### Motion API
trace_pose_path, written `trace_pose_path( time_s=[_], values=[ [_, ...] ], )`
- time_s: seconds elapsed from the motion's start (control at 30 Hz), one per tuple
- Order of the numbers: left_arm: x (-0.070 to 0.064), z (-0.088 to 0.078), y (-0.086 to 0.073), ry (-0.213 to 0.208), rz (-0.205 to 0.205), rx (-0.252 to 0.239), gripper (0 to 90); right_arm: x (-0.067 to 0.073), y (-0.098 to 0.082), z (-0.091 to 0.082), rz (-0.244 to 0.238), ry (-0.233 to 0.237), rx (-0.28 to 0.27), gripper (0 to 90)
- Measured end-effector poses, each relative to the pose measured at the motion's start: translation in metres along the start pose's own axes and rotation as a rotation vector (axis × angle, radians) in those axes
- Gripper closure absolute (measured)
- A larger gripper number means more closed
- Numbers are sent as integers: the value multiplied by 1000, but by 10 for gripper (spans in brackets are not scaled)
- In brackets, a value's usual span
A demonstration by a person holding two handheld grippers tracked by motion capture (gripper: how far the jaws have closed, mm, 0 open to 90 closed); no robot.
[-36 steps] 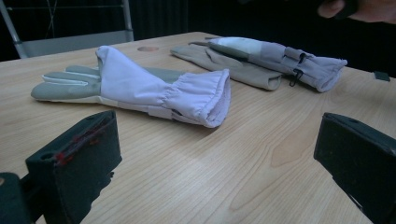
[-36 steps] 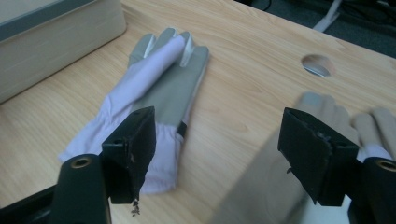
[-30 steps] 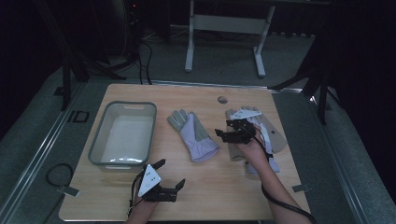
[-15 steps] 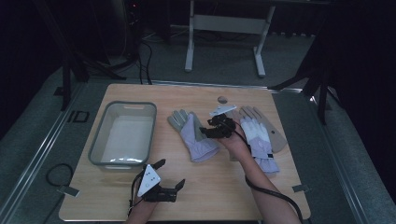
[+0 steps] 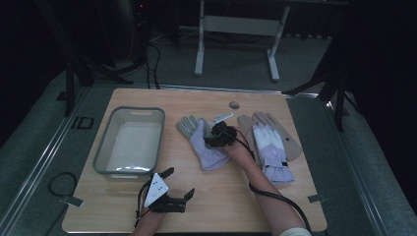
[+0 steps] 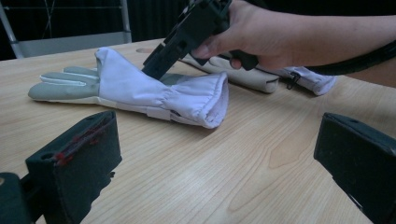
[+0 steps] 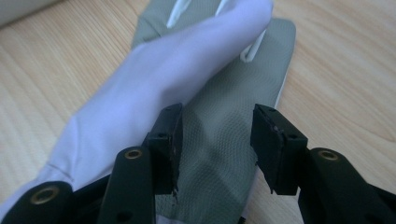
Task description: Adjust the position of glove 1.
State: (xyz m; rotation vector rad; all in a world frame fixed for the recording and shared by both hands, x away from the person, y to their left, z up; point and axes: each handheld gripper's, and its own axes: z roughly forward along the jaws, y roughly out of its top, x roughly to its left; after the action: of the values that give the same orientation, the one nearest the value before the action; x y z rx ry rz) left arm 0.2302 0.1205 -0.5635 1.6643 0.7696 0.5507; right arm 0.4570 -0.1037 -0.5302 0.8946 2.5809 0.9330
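we list: glove (image 5: 204, 142), lavender back, grey-green mesh palm; second glove (image 5: 269, 145), white and beige; tub (image 5: 101, 158), grey rim; table (image 5: 231, 196), pale wood grain; grippers, black.

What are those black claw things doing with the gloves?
A person holds a claw-like gripper in each hand. The right gripper has come down onto the glove lying flat in the middle of the table, and its jaws have just been closing, with the glove's grey fabric between them. The left gripper waits open near the table's front edge. Another pair of gloves lies to the right, and a grey bin sits to the left.
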Motion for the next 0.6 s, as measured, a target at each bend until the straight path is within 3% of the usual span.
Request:
trace_pose_path(
  time_s=[0.2, 0.4, 0.53, 0.6],
  values=[
    [0, 0, 0, 0, 1, 1, 5, -4, -6, 10, 34, 36, 5, 596],
    [0, 0, 0, 1, 1, 2, 5, 2, -4, 10, 18, 18, 19, 841],
    [0, 0, 0, 1, -1, 1, 5, 7, -3, 9, 53, -10, 13, 875],
    [0, 0, 0, 0, -1, 4, 5, 9, 0, 1, 136, 0, -5, 882]
  ],
)
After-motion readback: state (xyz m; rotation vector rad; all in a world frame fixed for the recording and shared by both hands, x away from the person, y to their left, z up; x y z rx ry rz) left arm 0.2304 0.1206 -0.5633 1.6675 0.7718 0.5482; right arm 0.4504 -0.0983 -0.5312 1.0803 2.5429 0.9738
